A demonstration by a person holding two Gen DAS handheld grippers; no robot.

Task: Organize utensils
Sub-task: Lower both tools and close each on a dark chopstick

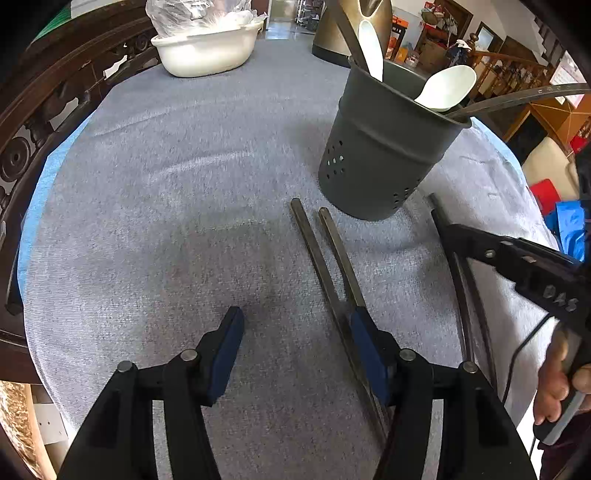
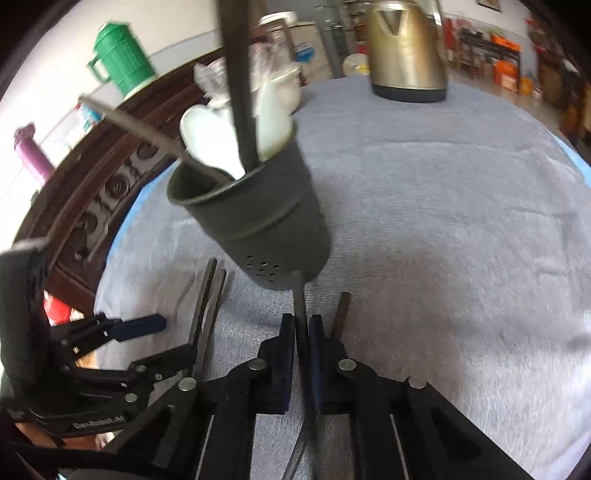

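Note:
A dark grey perforated utensil holder (image 1: 380, 147) (image 2: 266, 221) stands on the grey cloth with white spoons (image 1: 447, 86) (image 2: 207, 136) and dark chopsticks in it. Two dark chopsticks (image 1: 325, 254) (image 2: 207, 306) lie side by side in front of it. My left gripper (image 1: 297, 317) (image 2: 173, 336) is open and low over the cloth; its right finger rests beside that pair and nothing sits between the pads. My right gripper (image 2: 302, 323) (image 1: 448, 232) is shut on a single dark chopstick (image 2: 300, 295) that points toward the holder's base. Another chopstick (image 2: 341, 314) lies just right of its fingers.
A metal kettle (image 2: 406, 48) (image 1: 332, 33) stands at the far side of the table. A white basin (image 1: 207, 51) with a plastic bag sits at the far left. A carved dark wooden rail (image 1: 44, 122), a green jug (image 2: 122, 55) and a purple bottle (image 2: 33, 155) lie beyond the table edge.

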